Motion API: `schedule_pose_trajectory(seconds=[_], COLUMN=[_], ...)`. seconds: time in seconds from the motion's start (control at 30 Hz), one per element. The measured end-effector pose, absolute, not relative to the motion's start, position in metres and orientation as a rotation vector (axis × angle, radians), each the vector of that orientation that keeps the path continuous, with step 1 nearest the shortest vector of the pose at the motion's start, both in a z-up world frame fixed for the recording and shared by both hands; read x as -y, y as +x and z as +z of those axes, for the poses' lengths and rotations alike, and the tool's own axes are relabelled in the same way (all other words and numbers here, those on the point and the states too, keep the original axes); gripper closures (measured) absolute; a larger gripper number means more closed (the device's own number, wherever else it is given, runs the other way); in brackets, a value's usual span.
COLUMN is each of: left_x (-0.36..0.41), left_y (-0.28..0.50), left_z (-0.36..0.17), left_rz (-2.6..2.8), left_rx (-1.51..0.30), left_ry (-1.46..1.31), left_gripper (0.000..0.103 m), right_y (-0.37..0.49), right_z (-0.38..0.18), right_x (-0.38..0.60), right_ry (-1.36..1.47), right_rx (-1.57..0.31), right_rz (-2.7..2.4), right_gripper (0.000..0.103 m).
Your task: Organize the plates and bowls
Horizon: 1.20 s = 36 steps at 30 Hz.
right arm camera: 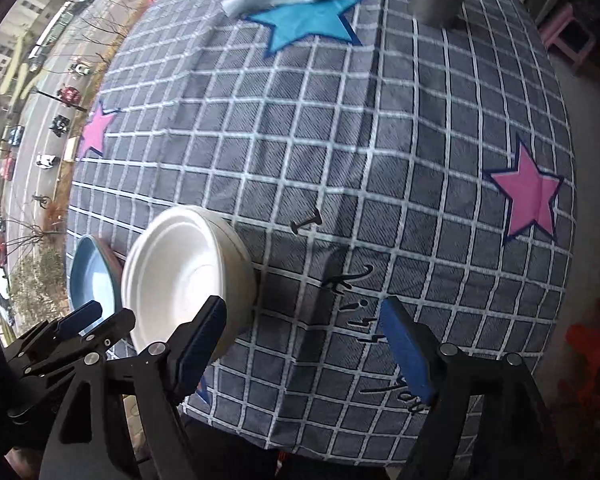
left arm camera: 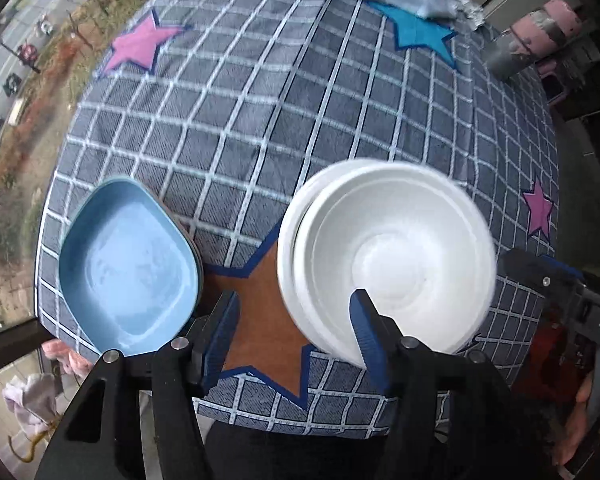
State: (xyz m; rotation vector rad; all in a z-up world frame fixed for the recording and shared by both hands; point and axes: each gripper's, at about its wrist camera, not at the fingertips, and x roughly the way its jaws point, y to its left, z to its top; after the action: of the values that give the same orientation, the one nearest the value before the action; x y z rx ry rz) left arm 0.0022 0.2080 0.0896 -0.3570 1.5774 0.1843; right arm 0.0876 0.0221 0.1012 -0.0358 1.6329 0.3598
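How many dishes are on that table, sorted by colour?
White bowls: a nested stack; at least 2 rims show, the exact number cannot be told.
Blue plates: 1 clear, with a darker rim under it, so perhaps 2.
Total: at least 3 dishes.

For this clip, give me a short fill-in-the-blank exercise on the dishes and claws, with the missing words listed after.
1. The stack of bowls is ____ in color.
2. The blue plate sits to the ____ of the bowls in the left wrist view.
3. Both the left claw and the right claw stand ____, gripping nothing.
4. Between plate and bowls, the checked tablecloth shows a ____ star.

Missing words: white; left; open; brown
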Motion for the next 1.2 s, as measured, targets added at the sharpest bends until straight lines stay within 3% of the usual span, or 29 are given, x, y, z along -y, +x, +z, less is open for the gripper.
schedule_pose_trajectory(seconds=[0.43,0.6,0.83,0.87,0.9,0.97,1.2], left_x=[-0.217,-0.215,-0.221,-0.220,-0.223,-0.222,-0.226], left_y=[-0.008,-0.003,-0.001,0.003,0.005,0.011,0.005], left_z=[0.071,0.054,0.037,0.033,0.032,0.034,0.052], left_rz=[0.180,0.202,0.159,0.156,0.139,0.113,0.132], left_rx=[-1.625,-1.644,-1.652,-1.650,-1.614,-1.591,-1.560], left_ry=[-0.528,-0.510,-0.545,-0.556,-0.600,-0.593,-0.620], left_gripper=[0.038,0.038,0.037,0.035,0.038,0.053,0.059], right_y=[0.103,0.089,0.089,0.091,0.092,0.097,0.097], right_z=[0.087,0.055,0.037,0.030,0.026,0.022,0.032], right_x=[-0.057,-0.082,-0.106,-0.110,-0.112,-0.115,-0.110], right_ry=[-0.142,-0.326,-0.281,-0.278,-0.263,-0.175,-0.090], right_rx=[-1.666,-1.692,-1.699,-1.707,-1.710,-1.714,-1.741], right_rz=[0.458,0.476,0.601,0.616,0.632,0.685,0.680], right_gripper=[0.022,0.022,0.023,0.024,0.025,0.056,0.061])
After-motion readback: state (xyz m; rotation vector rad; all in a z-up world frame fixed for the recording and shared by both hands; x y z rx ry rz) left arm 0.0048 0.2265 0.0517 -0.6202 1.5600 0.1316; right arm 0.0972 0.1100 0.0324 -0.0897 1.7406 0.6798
